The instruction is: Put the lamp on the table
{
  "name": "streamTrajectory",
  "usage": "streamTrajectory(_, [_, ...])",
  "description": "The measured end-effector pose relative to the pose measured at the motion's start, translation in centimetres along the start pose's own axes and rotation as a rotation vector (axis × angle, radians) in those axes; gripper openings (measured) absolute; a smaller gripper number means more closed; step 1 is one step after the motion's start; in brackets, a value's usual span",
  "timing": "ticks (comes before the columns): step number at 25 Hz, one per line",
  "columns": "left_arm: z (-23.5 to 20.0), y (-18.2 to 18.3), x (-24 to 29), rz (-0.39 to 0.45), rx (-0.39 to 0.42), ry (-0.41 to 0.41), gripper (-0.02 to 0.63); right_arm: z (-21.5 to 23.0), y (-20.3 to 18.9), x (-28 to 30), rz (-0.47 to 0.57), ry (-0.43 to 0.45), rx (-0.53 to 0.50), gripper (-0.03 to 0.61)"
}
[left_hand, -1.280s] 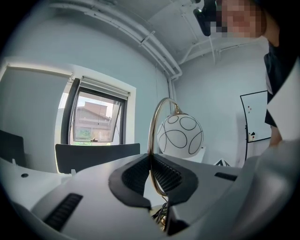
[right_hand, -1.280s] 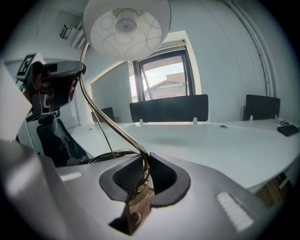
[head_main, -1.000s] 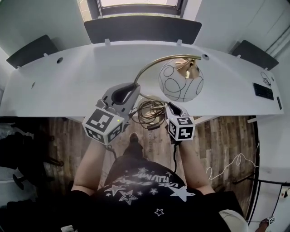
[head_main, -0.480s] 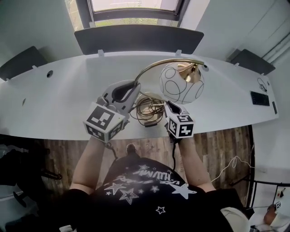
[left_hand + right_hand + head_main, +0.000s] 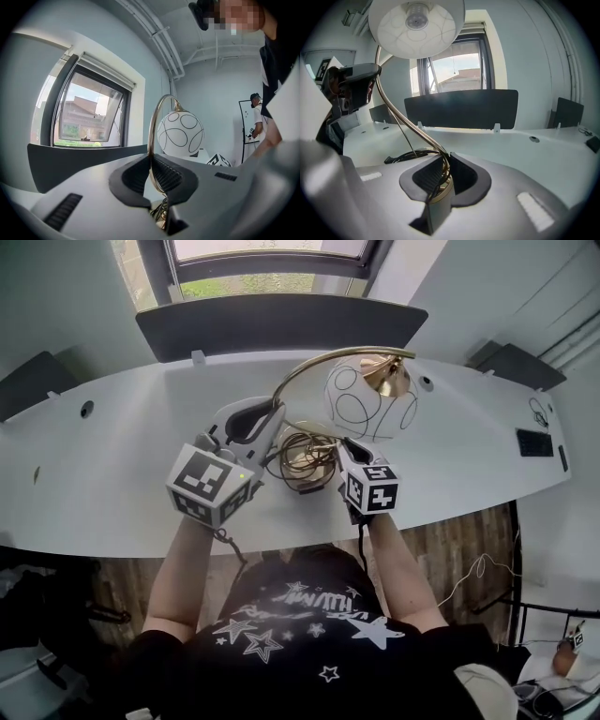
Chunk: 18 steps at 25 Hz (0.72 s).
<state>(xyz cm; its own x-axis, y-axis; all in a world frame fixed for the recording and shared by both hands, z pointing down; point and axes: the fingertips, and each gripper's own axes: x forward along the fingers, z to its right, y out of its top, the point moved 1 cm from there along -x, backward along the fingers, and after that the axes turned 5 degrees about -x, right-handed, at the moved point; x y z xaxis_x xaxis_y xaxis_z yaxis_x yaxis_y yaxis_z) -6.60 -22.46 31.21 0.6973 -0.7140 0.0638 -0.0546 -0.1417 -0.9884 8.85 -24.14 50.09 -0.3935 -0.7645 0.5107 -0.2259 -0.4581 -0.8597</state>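
I hold the lamp with both grippers over the white table (image 5: 112,465). Its white globe shade (image 5: 370,399) with black line loops hangs from a curved brass neck (image 5: 298,371). My left gripper (image 5: 272,418) is shut on that neck, which runs up between the pads in the left gripper view (image 5: 151,136) toward the shade (image 5: 180,133). My right gripper (image 5: 345,448) is shut on the round brass base (image 5: 439,191), with dark cord caught alongside. The coiled cord (image 5: 302,457) lies on the base between the grippers. Whether the base touches the tabletop I cannot tell.
A dark screen panel (image 5: 281,324) stands along the table's far edge under a window (image 5: 262,254). More dark panels sit far left (image 5: 37,385) and far right (image 5: 511,362). A small black device (image 5: 534,442) lies on the table's right end. Wooden floor (image 5: 459,549) shows beside me.
Both grippers and the lamp have moved forward from the table's near edge to over the tabletop. The grips have not changed.
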Motion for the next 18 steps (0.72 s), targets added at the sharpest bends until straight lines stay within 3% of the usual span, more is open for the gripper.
streamTrajectory(10, [-4.5, -0.9, 3.4, -0.071, -0.001, 0.048, 0.032, 1.8, 1.7, 5.4, -0.04, 0.03, -0.015, 0.043])
streamTrajectory(18, [-8.5, -1.5, 6.5, -0.052, 0.028, 0.107, 0.032, 3.4, 2.8, 9.8, -0.059, 0.058, -0.018, 0.043])
